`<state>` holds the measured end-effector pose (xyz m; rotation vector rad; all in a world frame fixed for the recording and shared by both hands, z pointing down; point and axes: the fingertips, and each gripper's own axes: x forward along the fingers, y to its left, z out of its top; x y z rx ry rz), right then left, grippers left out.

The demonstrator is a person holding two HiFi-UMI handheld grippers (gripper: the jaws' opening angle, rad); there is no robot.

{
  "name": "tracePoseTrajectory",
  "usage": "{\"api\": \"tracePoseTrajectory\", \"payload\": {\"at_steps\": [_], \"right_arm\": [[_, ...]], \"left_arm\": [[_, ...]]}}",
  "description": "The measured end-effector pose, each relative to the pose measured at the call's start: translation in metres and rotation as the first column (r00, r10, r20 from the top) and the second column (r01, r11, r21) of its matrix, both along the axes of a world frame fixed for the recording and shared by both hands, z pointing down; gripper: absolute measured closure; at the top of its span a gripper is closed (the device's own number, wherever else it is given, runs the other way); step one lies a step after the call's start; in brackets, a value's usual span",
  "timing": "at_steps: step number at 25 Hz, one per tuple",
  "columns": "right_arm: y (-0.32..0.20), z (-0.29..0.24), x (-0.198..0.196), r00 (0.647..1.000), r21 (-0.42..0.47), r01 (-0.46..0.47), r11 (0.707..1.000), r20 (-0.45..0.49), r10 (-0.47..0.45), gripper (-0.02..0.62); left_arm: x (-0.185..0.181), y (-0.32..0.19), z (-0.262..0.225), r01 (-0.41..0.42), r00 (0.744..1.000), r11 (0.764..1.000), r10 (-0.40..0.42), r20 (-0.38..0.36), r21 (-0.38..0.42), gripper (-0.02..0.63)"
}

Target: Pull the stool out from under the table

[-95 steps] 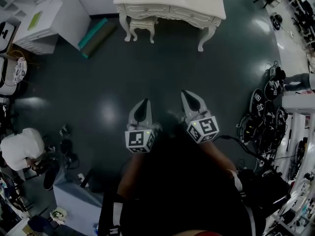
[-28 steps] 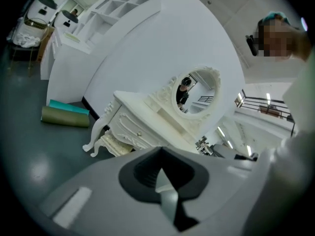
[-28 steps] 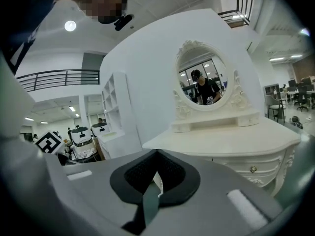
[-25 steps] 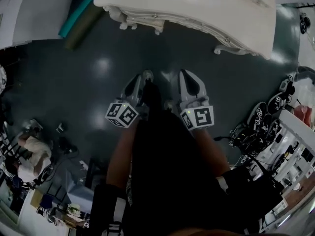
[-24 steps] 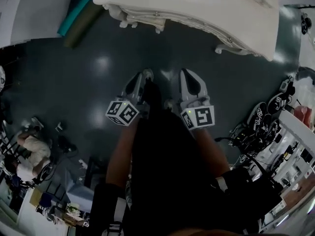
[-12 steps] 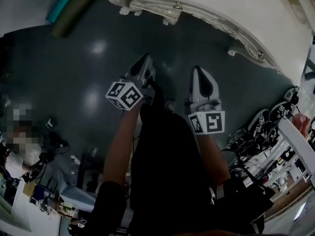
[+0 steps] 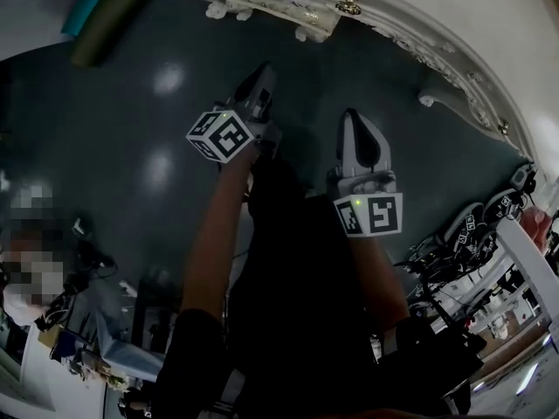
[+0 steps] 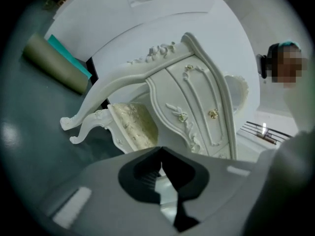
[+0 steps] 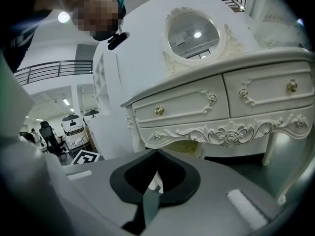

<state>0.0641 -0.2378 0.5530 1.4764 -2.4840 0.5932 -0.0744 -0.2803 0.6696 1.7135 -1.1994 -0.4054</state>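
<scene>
As the left gripper (image 7: 264, 72) and right gripper (image 7: 353, 117) hover clenched on nothing short of the white table (image 8: 197, 92), the cushioned stool (image 8: 132, 127) sits tucked under it, beside a curved table leg.

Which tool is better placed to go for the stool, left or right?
Left, probably. The left tool sits further forward, and its view has the stool just ahead of its shut jaws. The right tool faces the table, the stool barely showing beneath it.
</scene>
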Motion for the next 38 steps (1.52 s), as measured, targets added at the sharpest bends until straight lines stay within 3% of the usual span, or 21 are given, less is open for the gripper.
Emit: {"api": "tracePoseTrajectory", "payload": {"at_steps": [8,10,14,18,22,26,28,35,38], "right_arm": [[-0.023,0.041,-0.002,1.0,0.016,-0.027,1.0,0.01,0.027,0.598],[-0.026,0.045,-0.004,1.0,0.025,-0.021,0.999,0.006,0.021,0.598],[-0.028,0.054,-0.007,1.0,0.034,-0.01,0.999,0.006,0.009,0.598],[-0.027,0.066,-0.009,1.0,0.027,-0.013,1.0,0.021,0.012,0.598],[-0.023,0.074,-0.011,0.999,0.021,-0.009,1.0,0.032,0.009,0.598],[-0.023,0.08,-0.012,0.999,0.025,0.001,1.0,0.041,-0.002,0.598],[-0.023,0.085,-0.012,0.999,0.024,0.01,1.0,0.035,-0.011,0.598],[-0.026,0.094,-0.009,0.999,0.013,0.017,1.0,0.03,-0.017,0.598],[-0.026,0.094,-0.008,0.999,0.01,0.022,1.0,0.026,-0.022,0.598]], "left_arm": [[-0.007,-0.033,0.059,0.063,0.993,0.998,-0.063,-0.104,-0.01,0.595],[-0.01,-0.044,0.07,0.087,0.984,0.996,-0.086,-0.156,-0.002,0.506],[-0.011,-0.064,0.092,0.121,0.963,0.993,-0.118,-0.242,-0.003,0.445],[-0.016,-0.082,0.107,0.165,0.938,0.986,-0.158,-0.309,-0.003,0.322],[-0.019,-0.097,0.118,0.184,0.931,0.983,-0.171,-0.322,0.011,0.282],[-0.016,-0.117,0.115,0.196,0.892,0.979,-0.153,-0.426,0.059,0.196],[-0.013,-0.124,0.117,0.188,0.887,0.979,-0.137,-0.44,0.074,0.156],[-0.012,-0.149,0.133,0.195,0.859,0.98,-0.157,-0.488,0.029,0.114],[-0.01,-0.153,0.135,0.185,0.851,0.982,-0.137,-0.507,0.046,0.101]]}}
